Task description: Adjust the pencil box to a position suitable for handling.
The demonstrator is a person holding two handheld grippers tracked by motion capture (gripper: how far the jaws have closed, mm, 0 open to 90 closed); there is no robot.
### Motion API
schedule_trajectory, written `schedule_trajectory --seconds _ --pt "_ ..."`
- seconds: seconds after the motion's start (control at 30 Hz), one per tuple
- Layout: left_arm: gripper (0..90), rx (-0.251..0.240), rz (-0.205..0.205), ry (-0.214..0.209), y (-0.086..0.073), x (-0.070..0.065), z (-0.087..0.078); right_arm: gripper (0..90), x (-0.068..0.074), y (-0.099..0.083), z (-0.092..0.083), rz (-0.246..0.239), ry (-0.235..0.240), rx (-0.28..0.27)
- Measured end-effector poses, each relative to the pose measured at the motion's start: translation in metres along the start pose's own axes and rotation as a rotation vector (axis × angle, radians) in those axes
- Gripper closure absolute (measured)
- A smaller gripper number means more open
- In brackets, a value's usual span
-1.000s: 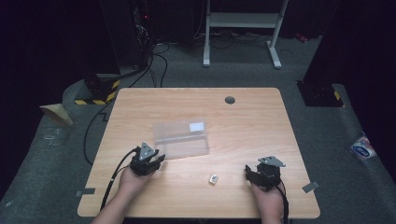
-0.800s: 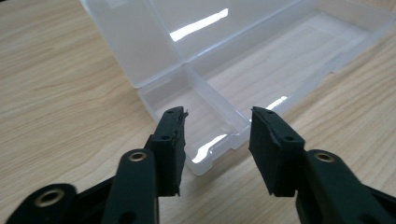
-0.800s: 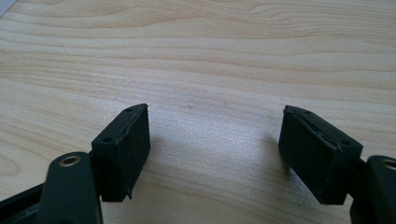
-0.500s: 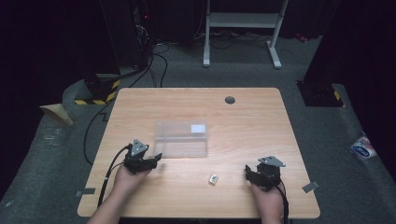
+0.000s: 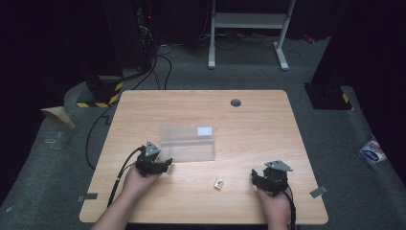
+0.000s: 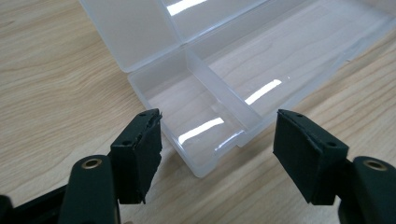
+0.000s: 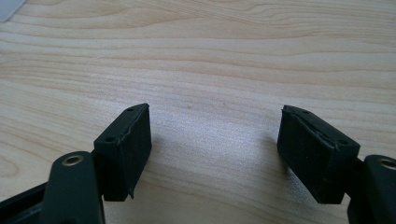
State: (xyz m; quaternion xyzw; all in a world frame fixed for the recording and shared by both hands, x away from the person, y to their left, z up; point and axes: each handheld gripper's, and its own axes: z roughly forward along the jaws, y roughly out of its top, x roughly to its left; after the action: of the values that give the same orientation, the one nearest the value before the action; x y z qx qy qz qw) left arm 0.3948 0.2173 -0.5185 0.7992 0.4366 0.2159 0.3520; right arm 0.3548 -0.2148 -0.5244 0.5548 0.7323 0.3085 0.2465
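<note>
Clear plastic box (image 5: 187, 143) lay open near the middle of the wooden table (image 5: 258, 120), its lid folded back flat behind the divided tray, a white label (image 5: 205, 130) on the lid's right part. The left gripper (image 5: 160, 165) sat just off the box's near left corner; its jaws had just been opening and stood wide, with that corner of the tray (image 6: 205, 140) ahead of them and nothing pressed between the pads. The right gripper (image 5: 261, 179) rested well apart on the near right of the table, jaws spread wide over bare wood (image 7: 215, 93), holding nothing. Between the two grippers a small pale object (image 5: 219, 183) lay on the tabletop, too small to tell what it was, and nothing stood between it and either gripper. A dark round grommet (image 5: 235, 102) marked the far side of the table. Around it the floor was grey carpet (image 5: 330, 143), with black cables (image 5: 163, 62) trailing at the far left, a yellow-and-black striped block (image 5: 103, 98), the legs of a white stand (image 5: 249, 28) beyond the table, and a blue-and-white packet (image 5: 372, 152) on the floor at right. The room behind was dark.
</note>
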Motion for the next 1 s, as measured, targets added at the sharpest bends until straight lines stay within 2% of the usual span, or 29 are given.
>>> schedule_trajectory --seconds 0.17,0.4,0.53,0.57,0.63,0.77,0.9,1.0 --pt "32.8 -0.016 0.011 0.0 0.004 -0.004 0.006 26.2 0.0 0.0 0.0 0.005 -0.002 0.0" --pt "32.7 -0.008 0.01 -0.004 0.009 -0.006 0.011 26.5 0.001 0.0 0.0 0.004 -0.001 0.0" --pt "32.4 -0.006 -0.002 -0.003 0.01 -0.006 0.012 28.5 0.001 0.0 0.0 -0.013 0.024 0.001" --pt "32.3 -0.005 -0.002 -0.003 0.009 -0.007 0.013 33.3 0.0 0.002 -0.001 -0.028 0.038 0.007" --pt "31.4 -0.002 -0.011 -0.007 0.009 -0.006 0.013 38.1 0.001 0.007 -0.003 -0.006 0.073 0.012" --pt "30.6 0.004 -0.033 -0.017 0.007 -0.006 0.016 39.1 0.022 0.027 -0.003 -0.014 0.114 -0.064" --pt "32.1 -0.007 -0.03 -0.015 0.005 -0.006 0.016 37.6 0.044 0.043 0.013 -0.022 0.136 -0.073" --pt "34.2 -0.024 -0.057 -0.024 0.003 -0.003 0.014 36.7 0.059 0.053 0.026 -0.011 0.137 -0.079"
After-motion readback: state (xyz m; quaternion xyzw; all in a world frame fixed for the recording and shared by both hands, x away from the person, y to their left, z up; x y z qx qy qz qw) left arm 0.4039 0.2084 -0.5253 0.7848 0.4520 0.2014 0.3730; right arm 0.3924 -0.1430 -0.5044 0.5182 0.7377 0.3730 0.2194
